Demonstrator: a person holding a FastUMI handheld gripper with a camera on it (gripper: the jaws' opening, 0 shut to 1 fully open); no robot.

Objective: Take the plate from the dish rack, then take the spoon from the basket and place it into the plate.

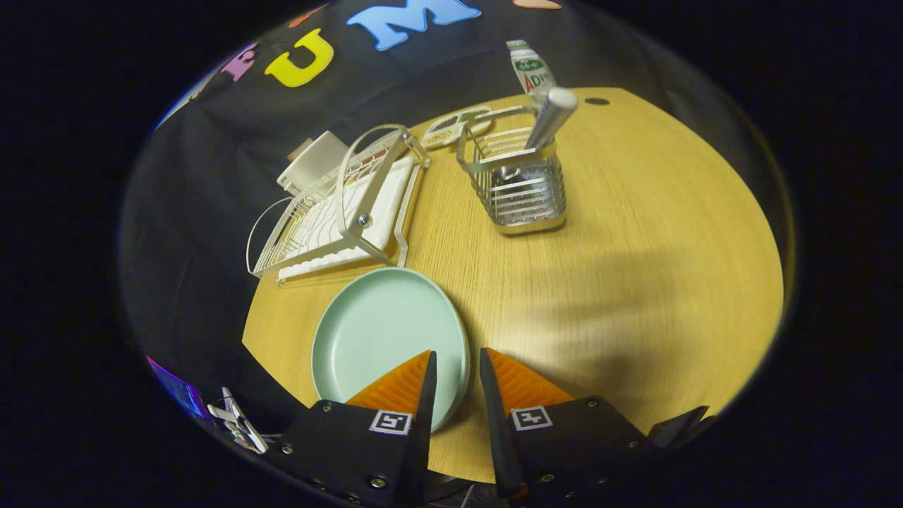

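With the plate [381, 331] already flat on the worktop [635, 268] under your tool [457, 367], whose fingers stand slightly apart holding nothing, take the spoon [552, 116] in the basket [518, 187] by its upright handle: stiff, light, probably slippery metal.

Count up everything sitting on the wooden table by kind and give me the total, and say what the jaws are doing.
Round pale green plate: 1
White wire dish rack: 1
Silver metal slatted basket: 1
Silver spoon handle standing in the basket: 1
White plastic bottle: 1
Small flat printed packet: 1
Total: 6
The gripper jaws stand slightly apart over the plate's rim, holding nothing.
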